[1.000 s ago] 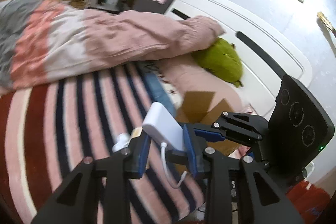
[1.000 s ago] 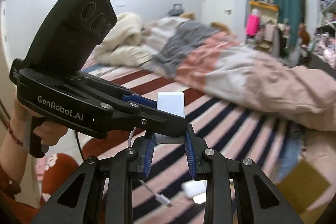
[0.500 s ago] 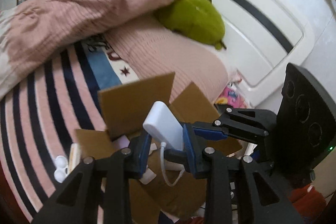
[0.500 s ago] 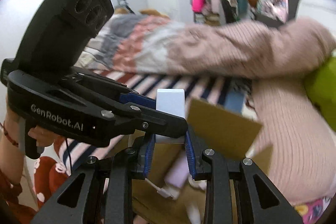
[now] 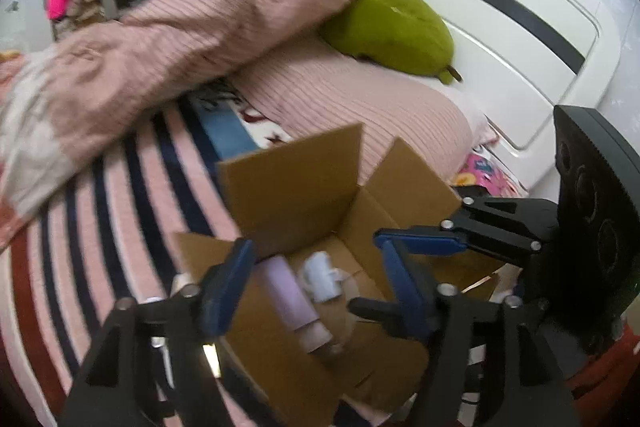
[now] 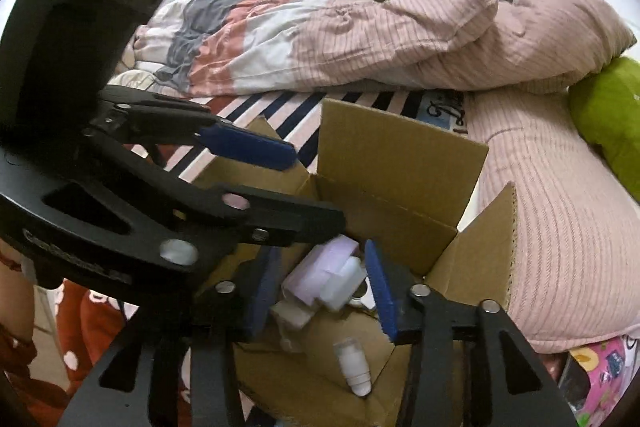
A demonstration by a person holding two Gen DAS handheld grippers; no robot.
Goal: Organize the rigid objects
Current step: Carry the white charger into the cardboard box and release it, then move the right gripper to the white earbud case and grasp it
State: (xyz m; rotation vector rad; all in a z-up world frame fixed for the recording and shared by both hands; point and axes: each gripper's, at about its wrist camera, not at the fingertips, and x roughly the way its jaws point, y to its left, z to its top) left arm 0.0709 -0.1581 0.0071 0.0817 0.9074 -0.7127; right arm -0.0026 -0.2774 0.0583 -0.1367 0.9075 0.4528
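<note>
From your left wrist camera, your left gripper hangs over the open cardboard box on the striped bed cover, spread wide with nothing between its blue pads. Below the gap lie a lilac tube and a white charger, both resting inside the box. Your right gripper crosses in just beside your left one, so any sideways swing could knock the two tools together. The upright box flap stands near your fingertips; catch it and the box could tip on the soft bedding.

From your right wrist camera, your right gripper is also spread wide and empty, low over the box. The lilac tube and what looks like the charger lie between the pads, though blur makes their edges hard to read. A small white bottle sits near the box's front edge. Your left gripper reaches across in front, hiding part of the box, so you may misjudge clearance as you pull out.
</note>
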